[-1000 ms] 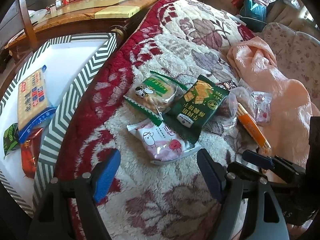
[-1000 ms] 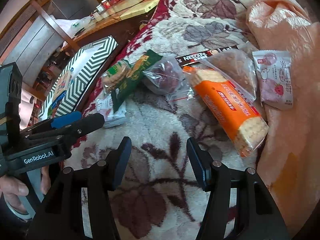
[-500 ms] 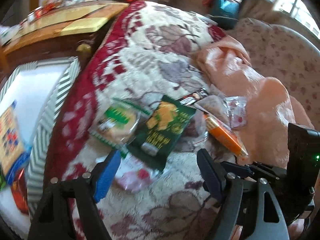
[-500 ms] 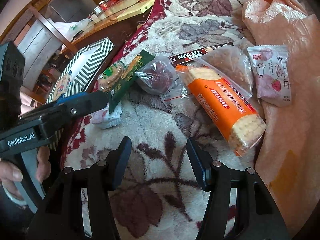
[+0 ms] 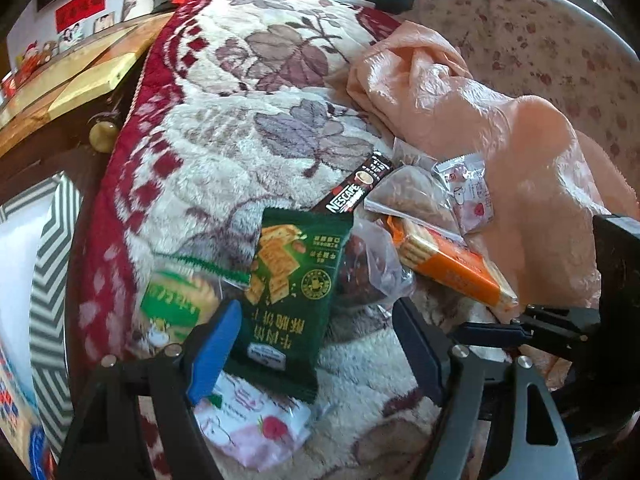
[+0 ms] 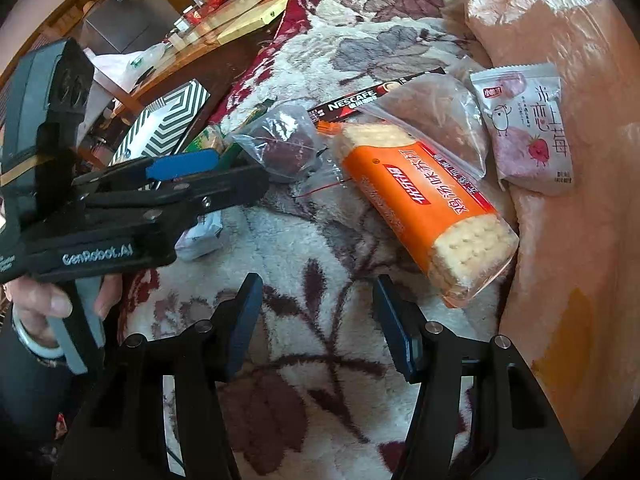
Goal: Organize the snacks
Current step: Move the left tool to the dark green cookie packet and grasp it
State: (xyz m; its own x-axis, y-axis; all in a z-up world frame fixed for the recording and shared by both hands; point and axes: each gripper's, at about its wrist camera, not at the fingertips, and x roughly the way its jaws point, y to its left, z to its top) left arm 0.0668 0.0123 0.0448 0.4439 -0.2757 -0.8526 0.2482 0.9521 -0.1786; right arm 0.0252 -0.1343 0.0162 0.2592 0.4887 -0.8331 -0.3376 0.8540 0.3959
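Here, left claw (image 5: 316, 344) apart over dark green cracker packet (image 5: 290, 300); right claw (image 6: 316, 320) apart, empty; striped tray (image 5: 48, 280) alongside.

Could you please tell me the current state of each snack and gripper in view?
left gripper: open, over the dark green cracker packet.
right gripper: open, holding nothing.
dark green cracker packet: sealed, lying across other snacks.
orange biscuit pack: sealed, lying flat.
Nescafe stick: flat, partly covered.

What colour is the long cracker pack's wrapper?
Orange, with clear ends showing pale crackers: the long cracker pack shows best in the right wrist view.
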